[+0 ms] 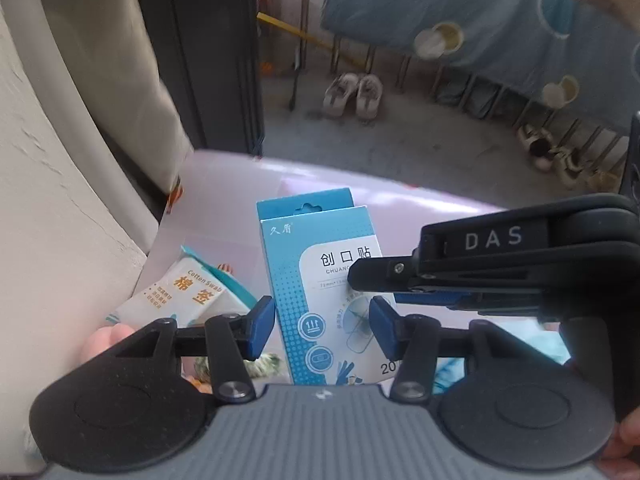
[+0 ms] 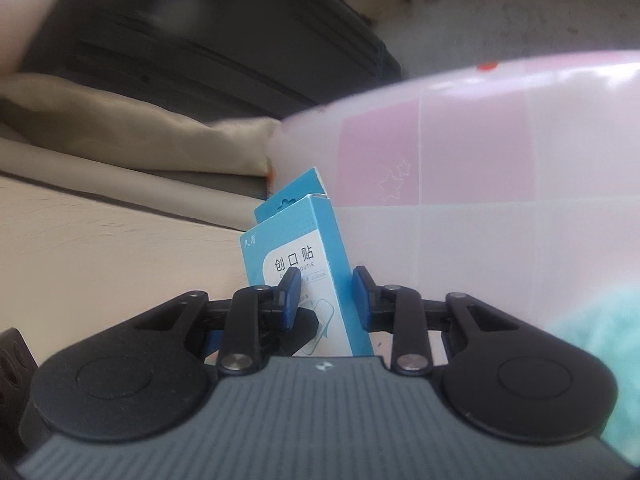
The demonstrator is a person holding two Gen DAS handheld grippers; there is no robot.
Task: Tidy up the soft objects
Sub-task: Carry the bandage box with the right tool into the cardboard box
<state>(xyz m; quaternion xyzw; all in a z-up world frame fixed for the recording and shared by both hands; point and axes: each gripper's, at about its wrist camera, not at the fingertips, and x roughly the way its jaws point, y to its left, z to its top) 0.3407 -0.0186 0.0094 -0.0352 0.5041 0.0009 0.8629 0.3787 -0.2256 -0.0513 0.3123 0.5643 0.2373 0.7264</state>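
A light blue bandage box stands upright above the pink checked surface, held by both grippers. In the left wrist view my left gripper has its blue pads on the box's two side edges and is shut on it. The right gripper reaches in from the right, and one black finger lies across the printed face. In the right wrist view my right gripper is shut on the same box, one pad on the front face and one behind it.
A white cotton swab packet lies left of the box on the pink checked surface. Something teal and fluffy sits at the right. A person's finger shows low on the left. A beige wall is on the left, and shoes stand on the floor beyond.
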